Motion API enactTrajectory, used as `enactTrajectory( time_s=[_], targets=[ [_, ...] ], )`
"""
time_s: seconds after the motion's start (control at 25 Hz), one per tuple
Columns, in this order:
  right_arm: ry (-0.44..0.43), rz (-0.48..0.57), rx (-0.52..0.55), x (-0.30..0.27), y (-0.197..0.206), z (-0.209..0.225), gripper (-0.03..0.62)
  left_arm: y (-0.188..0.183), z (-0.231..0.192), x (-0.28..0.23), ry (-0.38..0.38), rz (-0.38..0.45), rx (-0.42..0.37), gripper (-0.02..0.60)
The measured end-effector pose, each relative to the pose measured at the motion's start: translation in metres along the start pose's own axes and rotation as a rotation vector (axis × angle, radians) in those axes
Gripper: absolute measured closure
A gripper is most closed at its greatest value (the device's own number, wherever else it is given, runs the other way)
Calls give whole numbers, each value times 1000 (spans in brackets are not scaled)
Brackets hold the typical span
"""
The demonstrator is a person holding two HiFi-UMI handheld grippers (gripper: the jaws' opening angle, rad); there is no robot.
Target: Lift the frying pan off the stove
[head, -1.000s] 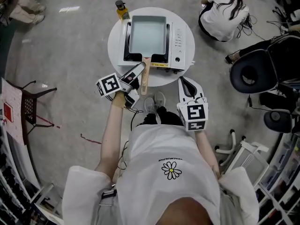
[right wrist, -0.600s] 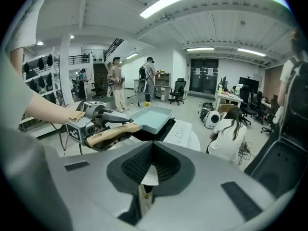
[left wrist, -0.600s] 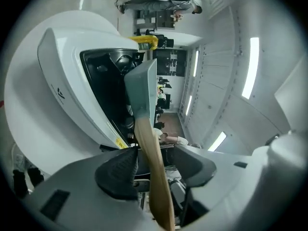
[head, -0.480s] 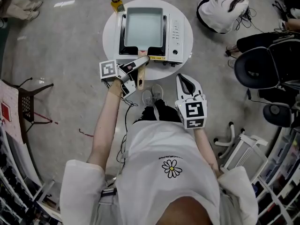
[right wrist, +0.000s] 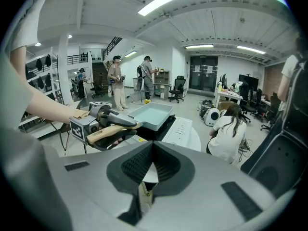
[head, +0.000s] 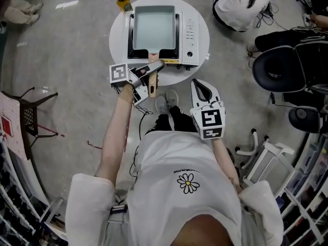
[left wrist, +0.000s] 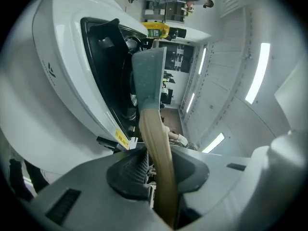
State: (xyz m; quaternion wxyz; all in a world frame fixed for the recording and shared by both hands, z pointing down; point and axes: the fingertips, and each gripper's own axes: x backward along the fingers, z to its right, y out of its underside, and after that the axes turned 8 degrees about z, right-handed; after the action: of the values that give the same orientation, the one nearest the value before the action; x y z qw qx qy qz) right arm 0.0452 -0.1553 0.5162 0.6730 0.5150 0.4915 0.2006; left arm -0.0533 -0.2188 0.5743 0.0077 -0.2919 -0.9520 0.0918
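A square pale-teal frying pan (head: 154,27) (right wrist: 151,114) sits on a white single-burner stove (head: 189,29) (left wrist: 62,95) on a round white table (head: 115,45). Its wooden handle (head: 152,88) (left wrist: 156,148) sticks out over the table's near edge. My left gripper (head: 156,65) (left wrist: 154,170) is around that handle with its jaws closing; the handle lies between the pads, and a thin gap shows on one side. My right gripper (head: 201,88) (right wrist: 153,162) hangs back near my body, right of the table, shut and empty.
A yellow bottle (head: 122,1) (left wrist: 156,30) stands at the table's far left edge. A person (head: 238,9) crouches on the floor at the far right, with black office chairs (head: 287,70) beside. A black stool (head: 31,111) stands at the left. My shoes (head: 166,109) are under the table's edge.
My left gripper has moved forward along the handle toward the stove, and its jaws have narrowed around the handle. The pan has not moved on the stove. The right gripper has stayed put.
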Motion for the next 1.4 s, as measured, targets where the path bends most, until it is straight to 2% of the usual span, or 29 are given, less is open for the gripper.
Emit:
enactTrajectory(
  time_s=[0.28, 0.52, 0.96, 1.08, 1.16, 1.4],
  targets=[
    [-12, -15, 5, 1, 5, -3, 591, 1, -1, 0, -11, -18, 69, 494],
    [-17, -14, 4, 5, 7, -5, 592, 5, 0, 1, -22, -59, 69, 500],
    [-22, -17, 21, 7, 8, -6, 592, 4, 3, -5, 60, -28, 61, 492],
    [-17, -21, 22, 8, 10, -5, 592, 6, 3, -9, 82, -21, 101, 497],
    [-15, -24, 22, 8, 11, -5, 592, 7, 3, -11, 73, -20, 133, 505],
    [-23, -24, 25, 5, 9, -6, 592, 9, 5, -13, 24, -54, 97, 515]
  ],
)
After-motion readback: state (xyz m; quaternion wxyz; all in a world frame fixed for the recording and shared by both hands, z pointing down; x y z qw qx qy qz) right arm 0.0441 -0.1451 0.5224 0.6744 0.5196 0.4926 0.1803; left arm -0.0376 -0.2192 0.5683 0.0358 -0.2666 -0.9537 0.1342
